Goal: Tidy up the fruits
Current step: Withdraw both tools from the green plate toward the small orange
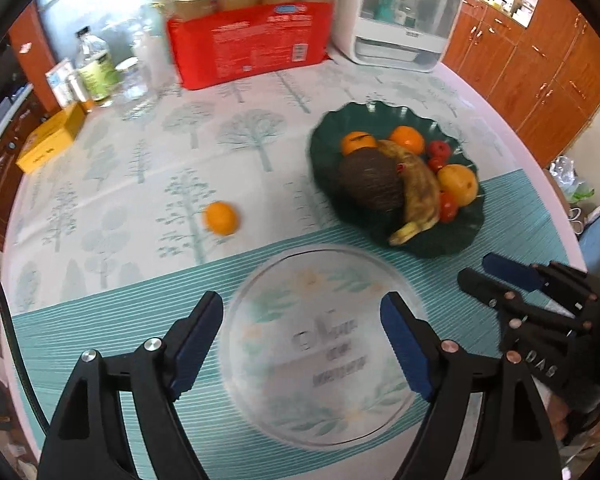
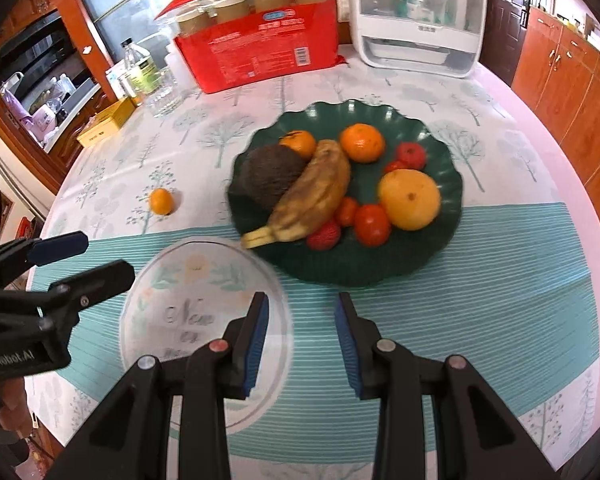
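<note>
While both claws hang empty, left claw (image 1: 302, 334) wide, right claw (image 2: 302, 332) seemingly narrower, the lone small orange citrus (image 1: 221, 218) probably awaits collecting into the clear round glass plate (image 1: 320, 344).

Motion blur smears the print on the clear round glass plate (image 1: 320, 344), so only "New" reads. The brown spotted banana (image 2: 312, 196) hides part of the dark rough-skinned avocado (image 2: 270, 178). Far red jar box (image 2: 260, 52) label's too small.

It was a home dining room or kitchen: wooden cabinets (image 1: 540, 80) lined the wall, and the tree-patterned tablecloth (image 1: 140, 152) carried a countertop appliance (image 1: 400, 20) at its far edge.
</note>
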A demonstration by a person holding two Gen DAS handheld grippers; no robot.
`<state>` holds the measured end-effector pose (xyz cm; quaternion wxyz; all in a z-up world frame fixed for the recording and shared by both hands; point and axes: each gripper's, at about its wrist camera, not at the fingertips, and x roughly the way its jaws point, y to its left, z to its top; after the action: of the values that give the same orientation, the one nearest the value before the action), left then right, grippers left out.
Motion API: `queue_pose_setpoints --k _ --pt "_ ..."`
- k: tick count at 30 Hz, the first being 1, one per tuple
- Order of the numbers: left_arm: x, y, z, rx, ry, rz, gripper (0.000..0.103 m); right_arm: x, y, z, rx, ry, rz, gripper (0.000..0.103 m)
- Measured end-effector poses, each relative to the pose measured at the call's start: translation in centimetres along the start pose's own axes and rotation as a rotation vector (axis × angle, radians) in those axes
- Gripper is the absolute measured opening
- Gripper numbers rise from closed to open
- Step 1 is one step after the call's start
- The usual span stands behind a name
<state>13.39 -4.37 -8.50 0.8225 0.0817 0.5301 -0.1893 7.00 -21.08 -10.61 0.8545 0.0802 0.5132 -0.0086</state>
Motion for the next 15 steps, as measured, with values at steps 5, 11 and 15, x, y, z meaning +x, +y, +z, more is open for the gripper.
queue_pose_setpoints --k 5,11,15 --pt "-1.2 4.0 -0.6 -0.033 -0.030 0.038 0.085 0.5 3.4 1.1 -0.026 -0.003 0.026 0.035" --pt "-2.2 9.6 -0.2 -0.105 -0.075 0.075 0.089 2.5 8.4 3.5 -0.085 0.001 0.054 0.036" --pt "-1.9 13.1 0.4 -0.154 -0.089 0.095 0.092 4.3 11.3 5.4 -0.124 0.007 0.061 0.038"
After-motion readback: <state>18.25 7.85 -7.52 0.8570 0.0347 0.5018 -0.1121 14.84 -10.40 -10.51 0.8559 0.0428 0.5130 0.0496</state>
